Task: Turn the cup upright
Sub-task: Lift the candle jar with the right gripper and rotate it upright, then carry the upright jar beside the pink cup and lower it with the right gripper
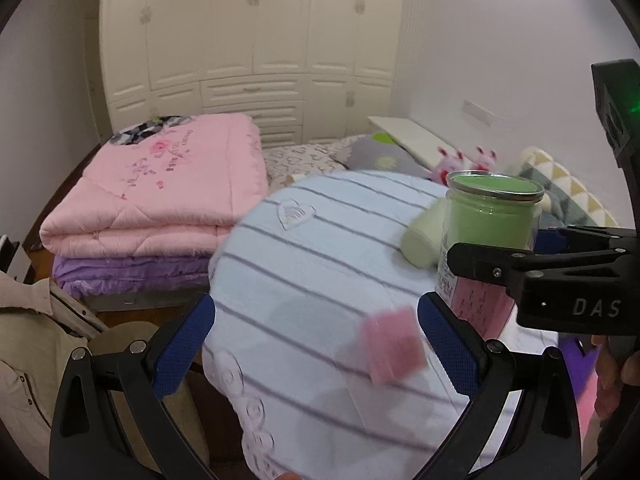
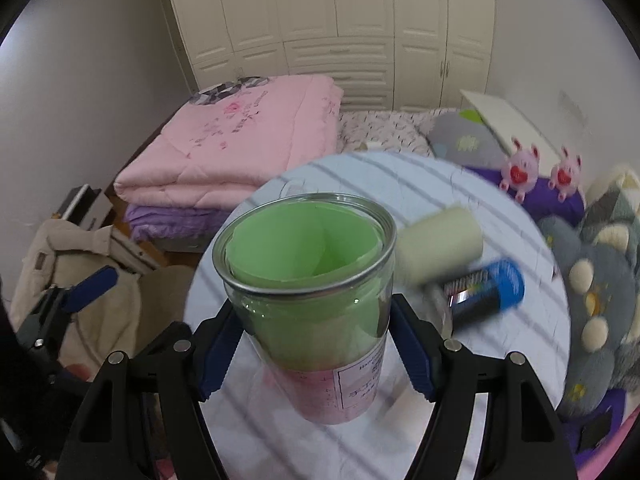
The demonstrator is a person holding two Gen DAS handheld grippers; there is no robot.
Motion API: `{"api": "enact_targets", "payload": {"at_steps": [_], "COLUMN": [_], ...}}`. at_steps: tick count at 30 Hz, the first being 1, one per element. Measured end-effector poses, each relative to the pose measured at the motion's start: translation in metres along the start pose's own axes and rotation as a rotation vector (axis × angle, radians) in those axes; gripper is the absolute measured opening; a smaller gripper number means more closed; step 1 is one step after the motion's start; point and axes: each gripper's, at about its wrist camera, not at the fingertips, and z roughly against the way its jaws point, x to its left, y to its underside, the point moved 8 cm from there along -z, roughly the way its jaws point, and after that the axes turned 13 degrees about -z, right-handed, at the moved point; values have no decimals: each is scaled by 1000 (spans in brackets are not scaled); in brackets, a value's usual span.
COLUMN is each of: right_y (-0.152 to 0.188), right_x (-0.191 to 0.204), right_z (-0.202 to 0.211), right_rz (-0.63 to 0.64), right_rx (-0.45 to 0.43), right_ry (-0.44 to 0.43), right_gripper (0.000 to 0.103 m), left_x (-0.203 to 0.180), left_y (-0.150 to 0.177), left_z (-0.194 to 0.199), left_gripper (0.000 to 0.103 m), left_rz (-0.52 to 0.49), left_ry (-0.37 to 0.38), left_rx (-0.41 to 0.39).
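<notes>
Your right fingers [image 2: 412,354] clamp the cup [image 2: 316,304], mouth-up above the bench [image 2: 516,360]; left fingers [image 1: 180,344] spread, empty. The slick glass could slip onto the roll [image 2: 440,242] just behind it.

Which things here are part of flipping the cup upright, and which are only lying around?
Part of the job:
- cup, mouth up, lined green and pink
- right gripper, fingers either side of the cup
- round table

Lying around:
- left gripper, open, holding nothing
- pink block
- cream roll
- blue-capped can
- pink quilt
</notes>
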Motion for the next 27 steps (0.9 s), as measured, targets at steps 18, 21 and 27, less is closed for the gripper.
{"api": "enact_targets", "payload": {"at_steps": [18,21,27], "right_y": [88,89,91], "right_x": [-48,-55,-74], "right_z": [-61,-71,-86], "right_rz": [-348,-344,-453], "right_rx": [252,242,274], "right_ry": [-152,-122,-77], "right_gripper": [73,73,73], "left_x": [-60,-60,-65], "left_y": [61,60,56], "left_z": [-9,-20,-30], "left_gripper": [102,102,102], "left_rz": [-125,-120,-124], "left_ry": [102,90,98], "left_rx": [154,174,194]}}
